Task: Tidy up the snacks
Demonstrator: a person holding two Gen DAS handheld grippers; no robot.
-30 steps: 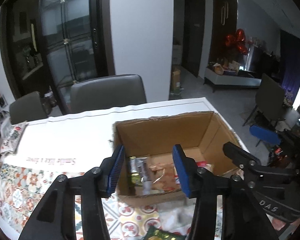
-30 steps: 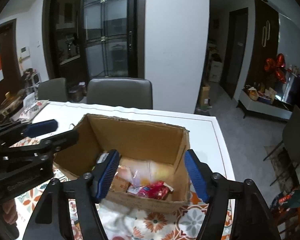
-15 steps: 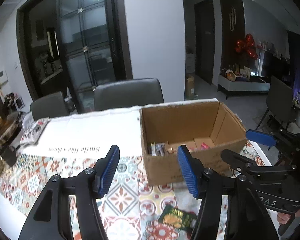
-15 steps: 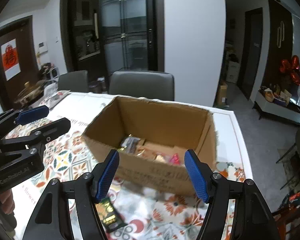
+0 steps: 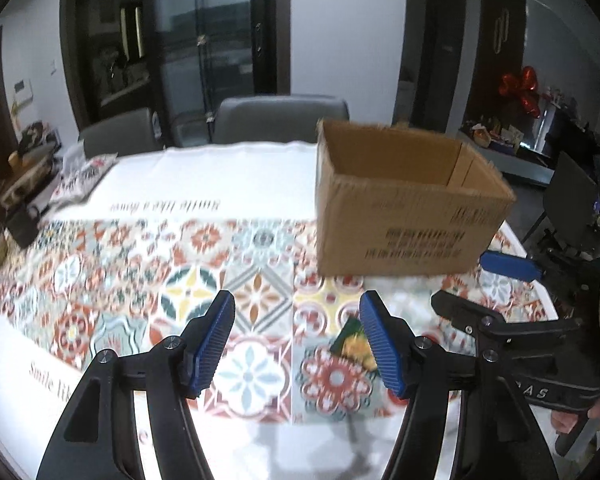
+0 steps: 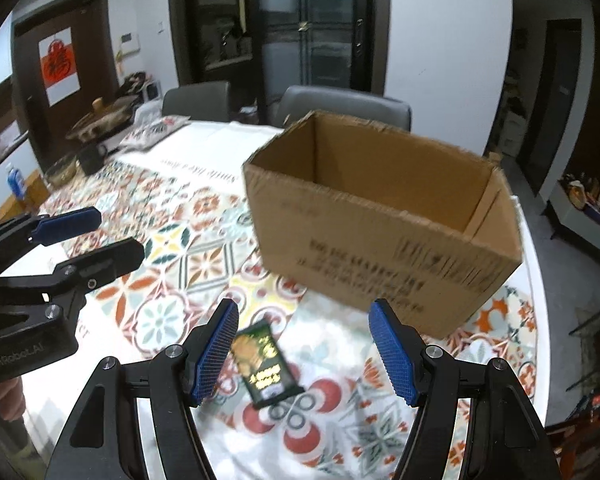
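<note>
An open cardboard box (image 5: 404, 216) stands on the patterned tablecloth; it also shows in the right wrist view (image 6: 380, 236), and its contents are hidden by its walls. A dark green snack packet (image 6: 264, 364) lies flat on the cloth in front of the box, also visible in the left wrist view (image 5: 352, 340). My right gripper (image 6: 304, 352) is open and empty, hovering above the packet. My left gripper (image 5: 296, 344) is open and empty, with the packet beside its right finger. Each gripper shows in the other's view.
Two grey chairs (image 5: 280, 120) stand behind the table. A printed bag (image 6: 152, 132), a dark mug (image 6: 92, 158), a pot and a bottle (image 6: 16, 180) crowd the far left end. The table's right edge (image 6: 540, 280) runs just past the box.
Both grippers have pulled back from above the box toward the table's near side and lower. The box interior has dropped out of sight and the green packet has come between the right fingers.
</note>
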